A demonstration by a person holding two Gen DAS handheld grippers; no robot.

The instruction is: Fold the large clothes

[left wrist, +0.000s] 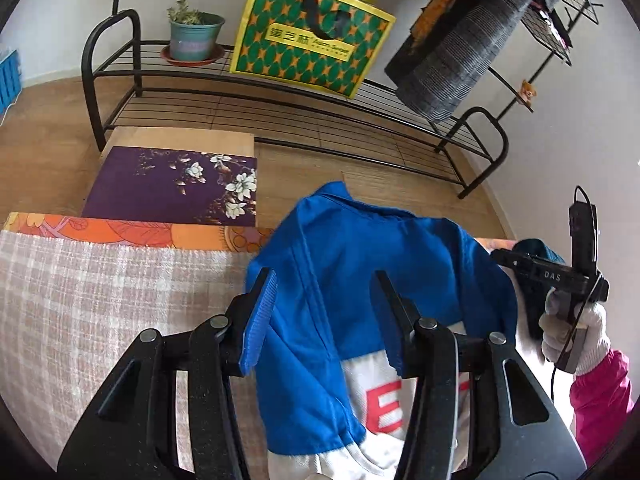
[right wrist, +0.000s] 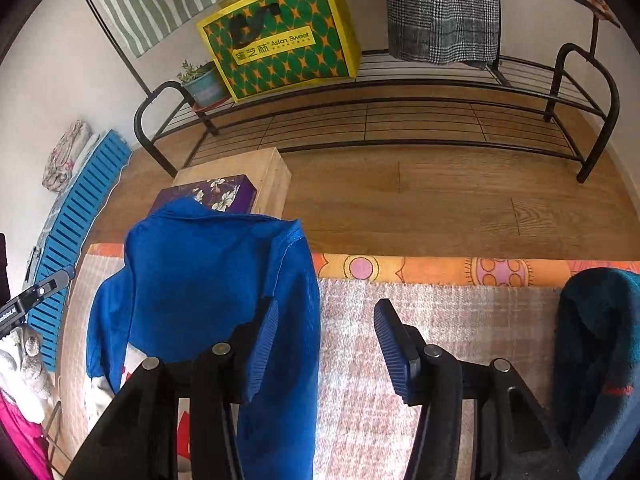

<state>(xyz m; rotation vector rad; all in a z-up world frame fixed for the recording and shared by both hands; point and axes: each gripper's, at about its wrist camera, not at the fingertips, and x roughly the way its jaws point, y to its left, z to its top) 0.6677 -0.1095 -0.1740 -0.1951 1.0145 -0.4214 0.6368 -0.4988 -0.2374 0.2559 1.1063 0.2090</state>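
The blue jacket [left wrist: 360, 272] is lying bunched on the checked cloth [left wrist: 100, 300] of the tabletop, its white panel with red lettering [left wrist: 384, 404] showing at 6 o'clock, so folding is judged barely begun, with spreading flat and every fold left. In the left wrist view the left gripper [left wrist: 324, 320] is being held over the jacket, jaws released and parted, nothing pinched. In the right wrist view the right gripper [right wrist: 326, 340] is likewise unclenched over bare cloth, the jacket [right wrist: 208, 280] at 9 o'clock brushing only its left finger, while a teal garment [right wrist: 600, 340] is waiting at 3 o'clock.
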